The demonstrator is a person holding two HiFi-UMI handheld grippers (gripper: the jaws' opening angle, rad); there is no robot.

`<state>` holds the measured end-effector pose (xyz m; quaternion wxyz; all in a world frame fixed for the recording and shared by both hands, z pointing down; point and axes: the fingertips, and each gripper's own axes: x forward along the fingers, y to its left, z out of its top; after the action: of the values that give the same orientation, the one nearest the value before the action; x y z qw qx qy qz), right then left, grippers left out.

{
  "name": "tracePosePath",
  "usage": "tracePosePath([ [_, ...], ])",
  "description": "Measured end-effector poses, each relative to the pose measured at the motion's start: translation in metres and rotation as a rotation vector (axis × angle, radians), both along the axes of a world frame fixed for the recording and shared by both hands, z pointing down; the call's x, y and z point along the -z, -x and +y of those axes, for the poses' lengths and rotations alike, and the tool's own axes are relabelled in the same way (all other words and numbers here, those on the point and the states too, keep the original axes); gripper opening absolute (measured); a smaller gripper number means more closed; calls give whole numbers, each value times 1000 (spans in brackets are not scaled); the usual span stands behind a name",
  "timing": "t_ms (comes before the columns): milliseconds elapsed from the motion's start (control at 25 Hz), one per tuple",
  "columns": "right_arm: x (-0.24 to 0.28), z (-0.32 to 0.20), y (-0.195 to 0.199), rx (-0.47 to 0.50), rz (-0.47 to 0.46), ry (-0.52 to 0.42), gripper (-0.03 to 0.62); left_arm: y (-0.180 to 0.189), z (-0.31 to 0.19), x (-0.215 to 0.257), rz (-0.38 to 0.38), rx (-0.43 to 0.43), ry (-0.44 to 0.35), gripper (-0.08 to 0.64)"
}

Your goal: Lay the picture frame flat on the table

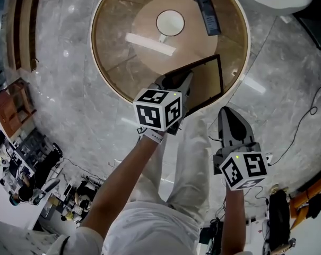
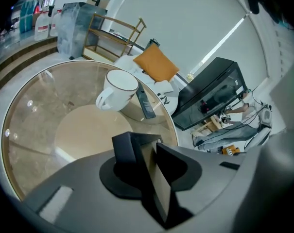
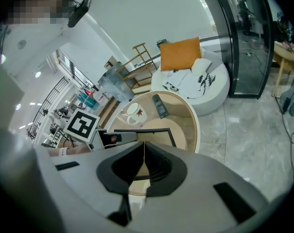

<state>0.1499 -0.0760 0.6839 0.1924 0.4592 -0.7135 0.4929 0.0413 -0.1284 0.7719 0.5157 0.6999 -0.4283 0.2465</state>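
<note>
Picture frame (image 1: 207, 81) corner beneath left gripper (image 1: 176, 83)

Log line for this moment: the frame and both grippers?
picture frame: flat on table | left gripper: jaws apart around its edge | right gripper: shut, empty, off table

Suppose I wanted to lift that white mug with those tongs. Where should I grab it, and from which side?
Probably the rim, from straight above: the white mug stands upright with its mouth open, so one tong can slip inside the wall and one outside. Its handle points toward the person, a second option from the near side.
</note>
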Motion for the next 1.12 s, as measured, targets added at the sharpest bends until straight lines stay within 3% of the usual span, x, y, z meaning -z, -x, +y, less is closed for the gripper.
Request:
tracePosePath([
  [440, -10, -4, 3, 20, -10, 11, 5, 1, -11, -25, -14, 12, 16, 164],
  [840, -27, -8, 4, 24, -11, 31, 5, 17, -19, -57, -92, 21, 38, 282],
  [1120, -28, -12, 12, 32, -17, 34, 5, 29, -19, -73, -172, 35, 73, 325],
])
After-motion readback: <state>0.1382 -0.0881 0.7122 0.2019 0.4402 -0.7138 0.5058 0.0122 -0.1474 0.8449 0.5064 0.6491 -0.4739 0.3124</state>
